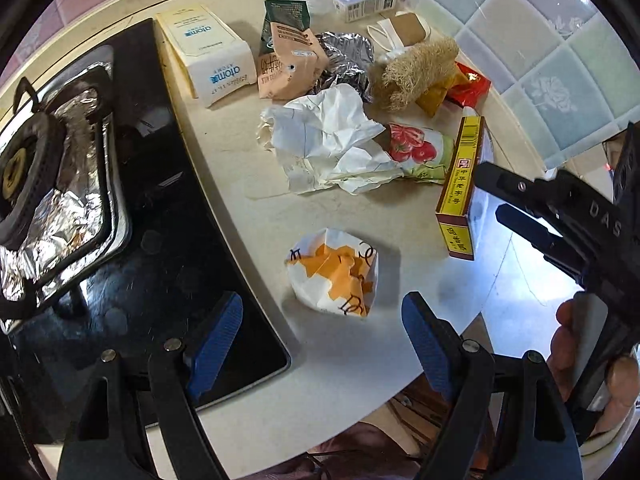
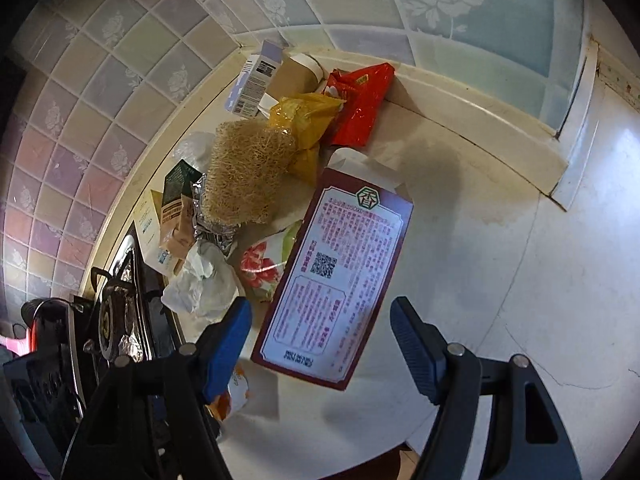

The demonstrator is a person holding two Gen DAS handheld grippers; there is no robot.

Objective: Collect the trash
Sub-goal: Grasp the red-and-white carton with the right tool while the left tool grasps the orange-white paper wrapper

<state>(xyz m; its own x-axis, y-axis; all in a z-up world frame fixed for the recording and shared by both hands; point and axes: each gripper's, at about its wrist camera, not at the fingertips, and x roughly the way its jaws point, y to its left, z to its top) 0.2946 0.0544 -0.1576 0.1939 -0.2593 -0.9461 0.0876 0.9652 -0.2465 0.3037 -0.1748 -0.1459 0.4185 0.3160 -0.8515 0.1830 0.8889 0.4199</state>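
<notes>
Crinkled foil lines the burner (image 1: 44, 172) of the black glass stove (image 1: 168, 216) at the far left of the left wrist view, and the pale counter (image 1: 340, 364) spreads rightward from it. Along the back lie a white tissue box (image 1: 204, 56), a tan carton (image 1: 288, 60), grey foil wrap (image 1: 348, 60), a loofah (image 1: 416, 70) and a red packet (image 1: 470, 88). Nearer, crumpled white paper (image 1: 332, 140) touches a flowered wrapper (image 1: 420, 152), with a yellow box (image 1: 460, 188) standing on edge just beside it. A balled orange-and-white wrapper (image 1: 334, 272) sits alone, just ahead of the left gripper (image 1: 320, 320), whose blue jaws are spread and hold nothing. The right gripper (image 2: 320, 336) (seen dark at the right edge of the left view) also has its jaws spread wide, with the near end of the maroon-bordered face of that box (image 2: 336, 276) between them, the pads clear of it.
</notes>
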